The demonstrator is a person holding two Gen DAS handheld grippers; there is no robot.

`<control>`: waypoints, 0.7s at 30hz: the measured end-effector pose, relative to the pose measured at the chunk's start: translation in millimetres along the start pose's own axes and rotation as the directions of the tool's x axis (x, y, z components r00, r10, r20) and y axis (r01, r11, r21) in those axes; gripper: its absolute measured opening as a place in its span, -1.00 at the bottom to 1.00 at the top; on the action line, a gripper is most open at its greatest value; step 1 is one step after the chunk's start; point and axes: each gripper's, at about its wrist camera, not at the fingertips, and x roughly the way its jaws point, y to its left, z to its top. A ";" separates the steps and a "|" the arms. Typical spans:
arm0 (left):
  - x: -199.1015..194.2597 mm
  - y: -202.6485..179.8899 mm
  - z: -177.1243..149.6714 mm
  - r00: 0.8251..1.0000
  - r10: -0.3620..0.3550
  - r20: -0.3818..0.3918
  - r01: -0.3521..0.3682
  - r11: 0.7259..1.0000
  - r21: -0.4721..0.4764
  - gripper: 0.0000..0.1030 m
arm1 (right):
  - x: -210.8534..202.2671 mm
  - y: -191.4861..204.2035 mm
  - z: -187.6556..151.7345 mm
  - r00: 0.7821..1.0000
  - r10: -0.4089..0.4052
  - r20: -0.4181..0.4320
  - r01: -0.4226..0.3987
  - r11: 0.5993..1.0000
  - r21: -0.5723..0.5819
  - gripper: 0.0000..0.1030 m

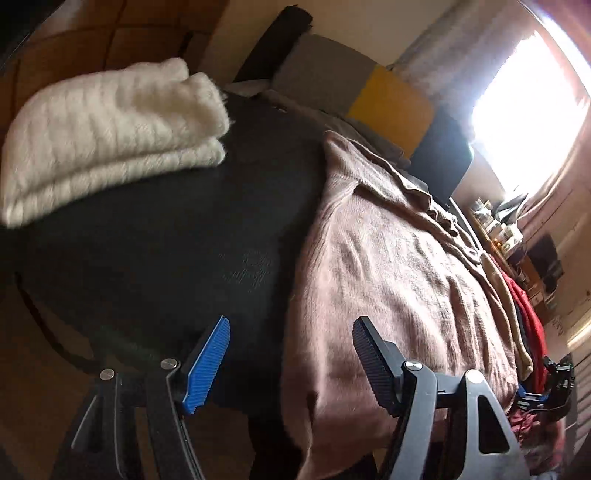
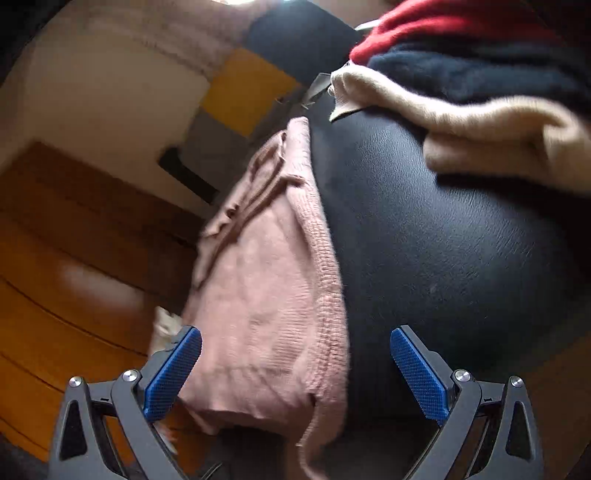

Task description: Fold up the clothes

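A dusty pink knit sweater (image 1: 399, 258) lies spread over a black leather seat (image 1: 184, 240). My left gripper (image 1: 291, 332) hovers open just above the sweater's near left edge, and its pads hold nothing. A folded white knit sweater (image 1: 110, 136) rests on the seat at the far left. In the right wrist view the pink sweater (image 2: 266, 295) hangs over the seat's (image 2: 443, 240) left side. My right gripper (image 2: 295, 336) stands wide open over the sweater's ribbed hem and is not pinching it.
A pile of beige (image 2: 480, 122), navy (image 2: 461, 70) and red (image 2: 443, 26) garments sits on the seat's far right. Yellow and grey cushions (image 1: 391, 107) lie behind. Wooden floor (image 2: 55, 295) runs along the left. A bright window (image 1: 528, 110) and a cluttered shelf (image 1: 498, 225) stand beyond.
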 end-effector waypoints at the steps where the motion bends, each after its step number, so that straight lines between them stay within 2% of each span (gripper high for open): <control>1: -0.6 0.7 -1.4 1.000 -0.010 -0.005 0.010 1.000 0.001 0.38 | 6.0 0.5 -1.1 0.999 0.036 -0.012 -0.036 0.999 0.010 1.00; 4: -0.8 0.6 -5.8 0.999 -0.042 -0.027 0.042 0.999 0.010 0.40 | 28.0 10.1 -5.0 0.988 0.126 -0.092 -0.126 0.992 0.013 1.00; 6: -2.6 0.4 -10.1 0.998 -0.053 -0.034 0.054 0.998 0.020 0.42 | 40.8 18.7 -9.2 0.983 0.122 -0.134 -0.127 0.992 -0.029 1.00; 10: -1.6 -6.2 -15.8 0.996 -0.067 -0.056 0.069 0.997 0.036 0.48 | 44.8 19.7 -11.2 0.982 0.140 -0.128 -0.146 0.989 -0.034 1.00; 15: -0.4 -15.1 -23.4 0.995 -0.044 -0.092 0.051 0.996 0.076 0.47 | 45.2 23.9 -19.5 0.985 0.121 -0.120 -0.134 0.985 -0.106 1.00; 17: 0.1 -16.7 -25.6 0.993 -0.051 -0.107 0.058 0.996 0.061 0.42 | 46.0 25.7 -23.1 0.986 0.106 -0.127 -0.123 0.983 -0.137 1.00; 19: 1.7 -23.5 -27.8 0.991 -0.052 -0.126 0.059 0.997 0.054 0.28 | 46.8 27.3 -26.0 0.987 0.091 -0.134 -0.112 0.980 -0.162 1.00; 20: 3.2 -28.3 -29.1 0.990 -0.045 -0.136 0.054 0.997 0.059 0.27 | 47.4 27.5 -24.3 0.986 0.083 -0.142 -0.104 0.983 -0.152 0.99; 21: 5.2 -32.5 -29.8 0.989 -0.036 -0.145 0.045 0.997 0.059 0.26 | 47.8 28.5 -23.0 0.987 0.057 -0.150 -0.081 0.985 -0.155 0.88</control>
